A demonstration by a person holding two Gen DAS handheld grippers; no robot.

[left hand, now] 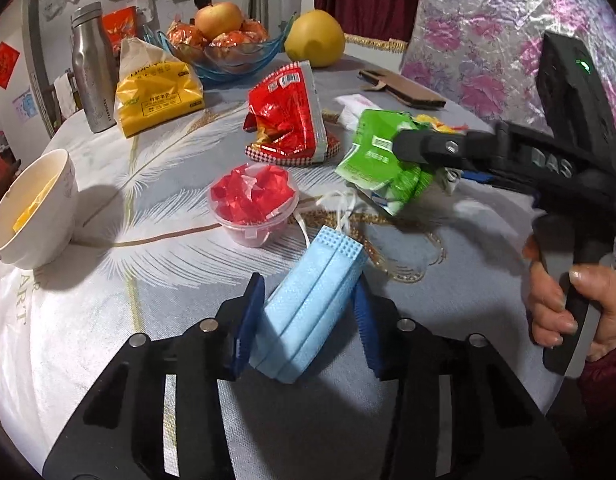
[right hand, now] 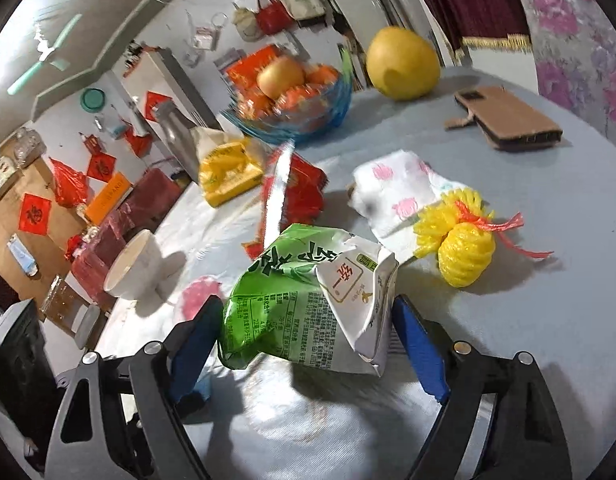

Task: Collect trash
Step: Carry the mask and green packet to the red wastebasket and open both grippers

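Observation:
My left gripper (left hand: 308,316) is shut on a folded blue face mask (left hand: 308,304), its white ear loops trailing on the cloth. My right gripper (right hand: 308,344) is shut on a crumpled green and white wrapper (right hand: 304,304), held above the table; it also shows in the left wrist view (left hand: 383,168) at the right gripper's fingers (left hand: 419,146). Other trash lies on the table: a red snack bag (left hand: 288,116), a clear cup of red wrappers (left hand: 252,204), a yellow foam fruit net (right hand: 455,240), and a white spotted tissue (right hand: 395,188).
A white bowl (left hand: 32,208) stands at the left edge. A steel bottle (left hand: 90,68), a yellow bag (left hand: 156,88), a blue glass fruit bowl (left hand: 228,52), a pomelo (left hand: 313,38) and a brown phone case (right hand: 507,120) sit at the back.

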